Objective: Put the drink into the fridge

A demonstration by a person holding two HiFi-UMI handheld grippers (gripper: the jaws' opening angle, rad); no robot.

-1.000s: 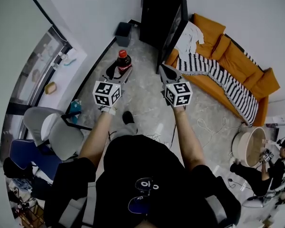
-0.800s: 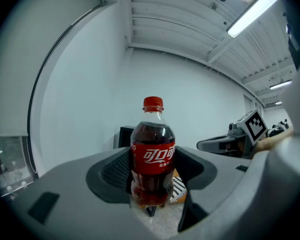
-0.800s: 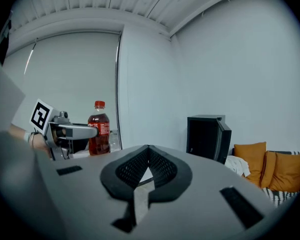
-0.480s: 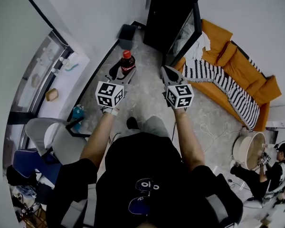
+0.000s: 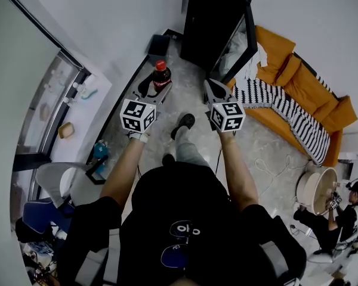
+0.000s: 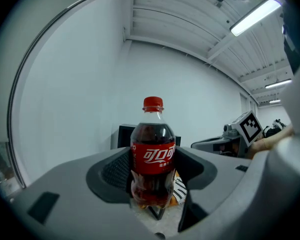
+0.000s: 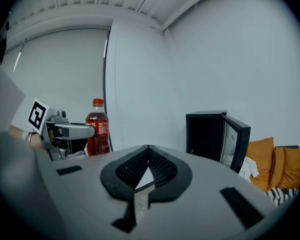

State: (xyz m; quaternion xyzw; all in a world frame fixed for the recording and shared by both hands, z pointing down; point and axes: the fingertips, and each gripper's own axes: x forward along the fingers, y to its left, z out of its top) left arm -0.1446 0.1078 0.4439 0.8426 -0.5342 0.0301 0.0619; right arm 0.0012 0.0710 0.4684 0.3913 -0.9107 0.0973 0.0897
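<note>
- Arms outstretched, the person is carrying both grippers over a pale stone floor (image 5: 182,97), with one shoe (image 5: 185,121) stepping forward just behind and between the two sets of fingers.
- The left gripper (image 6: 152,176) is clenching its fingers on the cola bottle (image 6: 152,156). The bottle is standing upright between them, red cap up, with the pads pressing its lower body below the red label.
- The right gripper (image 7: 146,170) is carrying nothing, its fingers pressed together tip to tip.
- Seen from the right fingers, the bottle is riding off to their left at about the same reach, well apart from them.
- Ahead of the right fingers and slightly to their right, the black fridge (image 7: 206,133) is standing against the wall. Its glass door is hanging open and its dark interior is facing the person, and the bottle is well short of it, out in the room.
- Farther right of the right fingers, an orange sofa (image 5: 301,76) is running along the wall. A black-and-white striped throw (image 5: 274,100) is lying across its seat and a white cloth (image 7: 245,168) is lying at the end nearest the fridge.
- Far behind the right fingers, a second person (image 5: 340,210) is sitting on the floor.
</note>
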